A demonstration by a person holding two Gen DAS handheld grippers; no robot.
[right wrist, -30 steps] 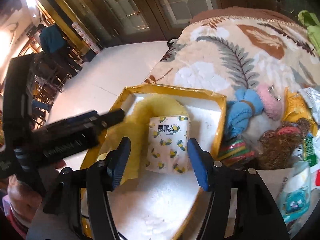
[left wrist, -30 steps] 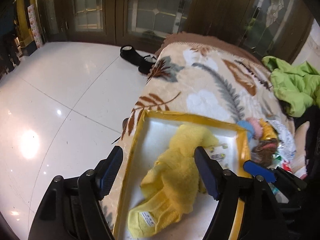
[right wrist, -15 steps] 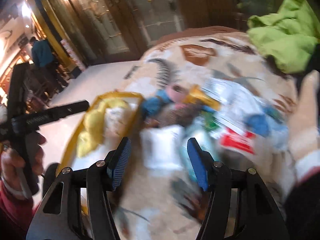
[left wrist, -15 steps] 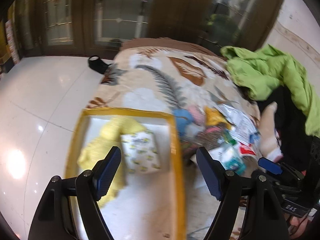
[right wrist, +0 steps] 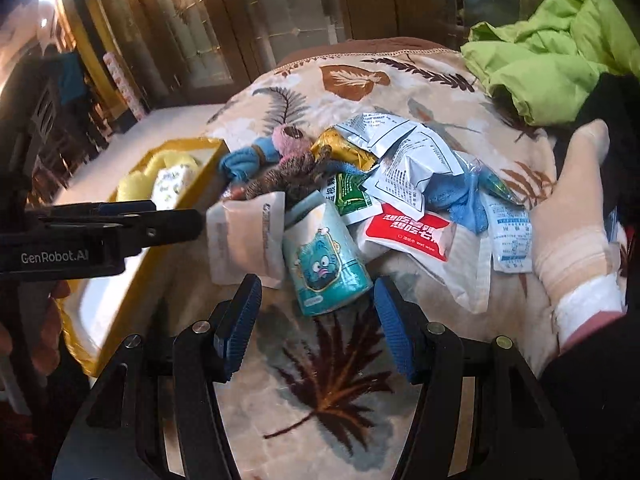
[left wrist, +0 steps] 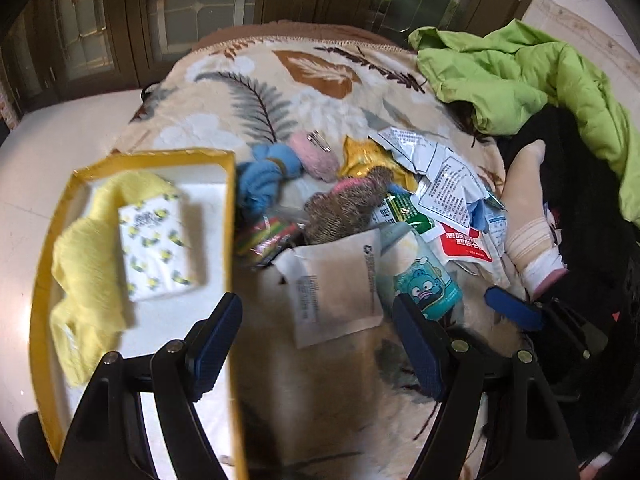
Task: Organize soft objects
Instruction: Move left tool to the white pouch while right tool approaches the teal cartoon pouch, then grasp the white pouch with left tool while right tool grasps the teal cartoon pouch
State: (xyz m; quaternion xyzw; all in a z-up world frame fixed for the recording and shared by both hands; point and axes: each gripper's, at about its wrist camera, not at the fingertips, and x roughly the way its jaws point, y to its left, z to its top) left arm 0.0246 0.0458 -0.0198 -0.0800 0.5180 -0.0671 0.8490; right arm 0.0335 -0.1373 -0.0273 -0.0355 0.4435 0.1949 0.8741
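A yellow-rimmed box [left wrist: 230, 216] on the left holds a yellow towel [left wrist: 80, 248] and a lemon-print tissue pack [left wrist: 158, 244]. Right of it lies a pile: a blue knotted cloth [left wrist: 264, 176], a pink fuzzy piece [left wrist: 316, 156], a brown fuzzy piece [left wrist: 344, 208], a white pouch [left wrist: 336, 284] and a teal cartoon pack [left wrist: 428, 280]. My left gripper [left wrist: 316, 328] hangs open and empty above the white pouch. My right gripper [right wrist: 316, 300] is open and empty, its fingers either side of the near end of the teal cartoon pack [right wrist: 324, 256] without touching it.
Silver sachets [right wrist: 404, 160], a red wet-wipe packet [right wrist: 412, 232] and a green sachet [right wrist: 348, 192] lie in the pile on a leaf-print blanket [right wrist: 332, 380]. A green jacket [left wrist: 520, 72] lies at the back right. A person's socked foot [right wrist: 572, 216] rests on the right. Shiny floor lies left.
Both views have swung right, from over the yellow box to over the pile of packets and cloths. Both grippers have stayed open with nothing in them.
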